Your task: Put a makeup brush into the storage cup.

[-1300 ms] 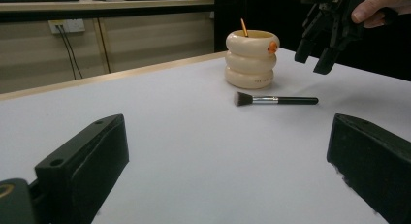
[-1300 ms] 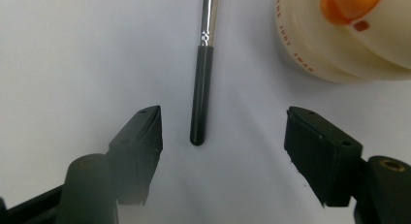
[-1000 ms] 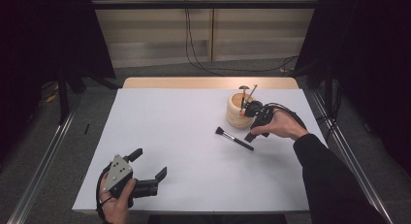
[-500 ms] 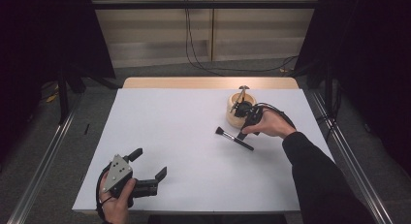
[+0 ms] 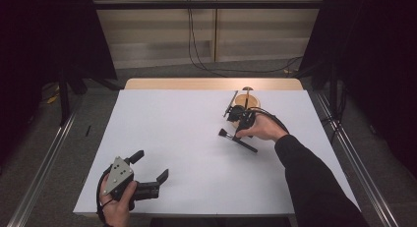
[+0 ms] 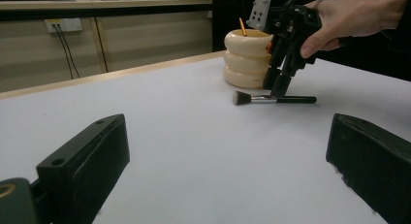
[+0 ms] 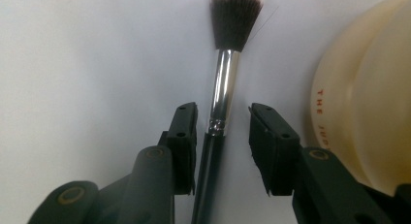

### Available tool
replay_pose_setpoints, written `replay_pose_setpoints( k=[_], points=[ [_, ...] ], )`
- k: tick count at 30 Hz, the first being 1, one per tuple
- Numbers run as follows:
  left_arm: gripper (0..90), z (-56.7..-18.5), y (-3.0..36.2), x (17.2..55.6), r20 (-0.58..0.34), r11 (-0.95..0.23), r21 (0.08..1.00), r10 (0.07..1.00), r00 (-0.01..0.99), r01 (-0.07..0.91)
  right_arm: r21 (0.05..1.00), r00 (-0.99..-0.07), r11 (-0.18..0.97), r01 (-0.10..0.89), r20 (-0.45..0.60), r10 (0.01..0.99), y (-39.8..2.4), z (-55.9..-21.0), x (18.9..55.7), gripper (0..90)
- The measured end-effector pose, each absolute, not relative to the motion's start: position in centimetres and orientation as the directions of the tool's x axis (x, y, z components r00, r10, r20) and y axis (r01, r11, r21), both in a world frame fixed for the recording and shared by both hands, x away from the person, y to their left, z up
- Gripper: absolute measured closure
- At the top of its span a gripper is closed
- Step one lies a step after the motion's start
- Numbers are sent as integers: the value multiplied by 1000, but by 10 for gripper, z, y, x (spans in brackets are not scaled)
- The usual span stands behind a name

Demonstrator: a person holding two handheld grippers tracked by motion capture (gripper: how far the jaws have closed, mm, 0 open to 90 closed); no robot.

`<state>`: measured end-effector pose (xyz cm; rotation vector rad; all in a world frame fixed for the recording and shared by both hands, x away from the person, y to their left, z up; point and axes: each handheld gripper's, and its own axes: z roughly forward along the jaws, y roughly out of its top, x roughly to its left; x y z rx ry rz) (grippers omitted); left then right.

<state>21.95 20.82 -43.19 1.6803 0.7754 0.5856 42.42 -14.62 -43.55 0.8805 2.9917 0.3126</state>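
Left gripper near, fingers spread wide; right gripper tipped down, fingers parted.

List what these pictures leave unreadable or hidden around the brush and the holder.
- Holder lettering: right gripper view, cut off where the wall curves away.
- Brush handle end: same view, hidden below the right hand-held gripper.
- Holder contents: left gripper view, the rim hides all but an orange tip.
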Motion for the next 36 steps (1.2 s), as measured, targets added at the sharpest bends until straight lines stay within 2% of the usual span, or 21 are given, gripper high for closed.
replay_pose_setpoints(
  k=[4,13,23,36],
  points=[
    [17,-432,208,220,-14,-148,971,749,663,188,193,-849,829,525,51,526,-144,-438,425,649],
    [17,-432,208,220,-16,-148,970,748,663,191,178,-849,832,525,47,526,-137,-449,427,745],
    [17,-432,208,220,-4,-160,970,743,669,184,171,-840,822,543,80,537,-140,-450,431,767],
    [17,-432,209,220,-10,-154,970,745,667,186,176,-845,828,532,59,531,-138,-450,429,785]
  ],
)
